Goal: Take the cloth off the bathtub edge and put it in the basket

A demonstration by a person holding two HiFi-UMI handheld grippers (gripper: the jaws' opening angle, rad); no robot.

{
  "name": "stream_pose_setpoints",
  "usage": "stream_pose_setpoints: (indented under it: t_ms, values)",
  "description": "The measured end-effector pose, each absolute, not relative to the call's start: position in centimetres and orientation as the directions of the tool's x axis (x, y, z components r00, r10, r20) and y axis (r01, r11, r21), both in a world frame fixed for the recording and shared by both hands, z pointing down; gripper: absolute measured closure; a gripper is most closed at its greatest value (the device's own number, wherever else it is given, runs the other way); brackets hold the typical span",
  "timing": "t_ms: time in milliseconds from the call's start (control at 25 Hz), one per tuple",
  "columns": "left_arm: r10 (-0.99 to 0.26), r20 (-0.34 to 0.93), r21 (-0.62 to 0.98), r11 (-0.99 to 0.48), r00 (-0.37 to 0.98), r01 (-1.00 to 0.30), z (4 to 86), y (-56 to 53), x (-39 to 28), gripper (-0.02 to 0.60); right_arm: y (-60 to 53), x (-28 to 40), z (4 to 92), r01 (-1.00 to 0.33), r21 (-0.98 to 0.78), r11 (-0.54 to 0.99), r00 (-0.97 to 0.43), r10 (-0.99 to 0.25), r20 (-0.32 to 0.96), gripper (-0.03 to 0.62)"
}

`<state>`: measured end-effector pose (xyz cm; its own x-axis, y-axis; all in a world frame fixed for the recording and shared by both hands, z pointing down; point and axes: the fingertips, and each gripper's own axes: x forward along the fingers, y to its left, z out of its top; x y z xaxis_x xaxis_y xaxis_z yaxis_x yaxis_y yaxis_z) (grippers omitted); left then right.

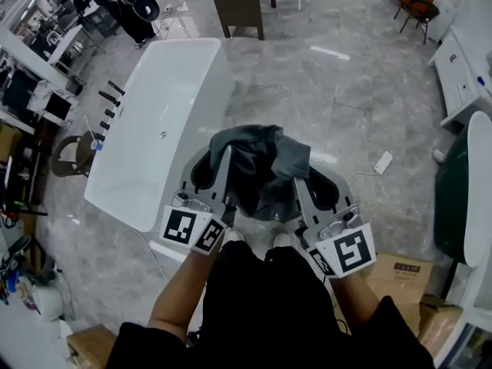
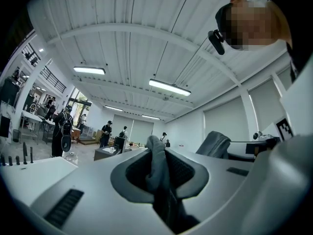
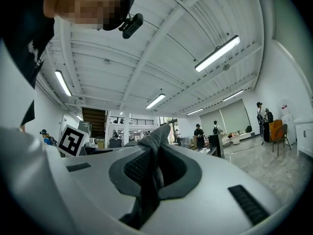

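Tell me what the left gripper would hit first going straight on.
Nothing near. The left gripper, shut on the cloth, points past the tub, which lies to its left. The dark table far ahead may be first, though depth is unclear.

dark table, orange chair, cardboard box

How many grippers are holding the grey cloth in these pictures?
2. The left gripper is shut on the left side of the cloth, near the bathtub; the right gripper is shut on its right side. No others show.
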<state>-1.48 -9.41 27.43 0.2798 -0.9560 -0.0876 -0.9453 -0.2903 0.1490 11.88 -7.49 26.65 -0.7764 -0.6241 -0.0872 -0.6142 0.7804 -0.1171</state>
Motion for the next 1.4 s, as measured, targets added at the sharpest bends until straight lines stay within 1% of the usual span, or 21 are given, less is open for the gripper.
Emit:
stream_pose_setpoints:
  t_ms: [360, 560, 720, 1080, 1400]
  values:
    - [-0.941, -0.125, 0.145, -0.331, 0.315, -0.932, 25.3, -10.8, -2.7, 0.515, -8.5, 10.8, 23.7, -0.631, -0.109, 0.768, -0.759, -0.64, -0.12, 0.555]
    - [-0.925, -0.154, 0.131, -0.366, 0.346, -0.921, 23.1, -12.1, -3.7, 0.514, -8.5, 9.0, 21.4, -0.641, -0.043, 0.766, -0.759, -0.641, -0.114, 0.555]
    - [-0.908, -0.166, 0.105, -0.403, 0.384, -0.909, 22.1, -12.4, -3.7, 0.514, -8.3, 8.3, 20.9, -0.644, -0.03, 0.764, -0.758, -0.643, -0.108, 0.554]
    - [-0.904, -0.126, 0.14, -0.423, 0.407, -0.895, 25.7, -13.6, -4.6, 0.514, -9.7, 7.7, 24.7, -0.704, -0.029, 0.709, -0.709, -0.705, -0.029, 0.554]
    - [-0.902, -0.07, 0.167, -0.432, 0.426, -0.886, 29.2, -15.2, -4.9, 0.514, -11.7, 6.4, 28.4, -0.718, -0.043, 0.695, -0.696, -0.718, 0.013, 0.556]
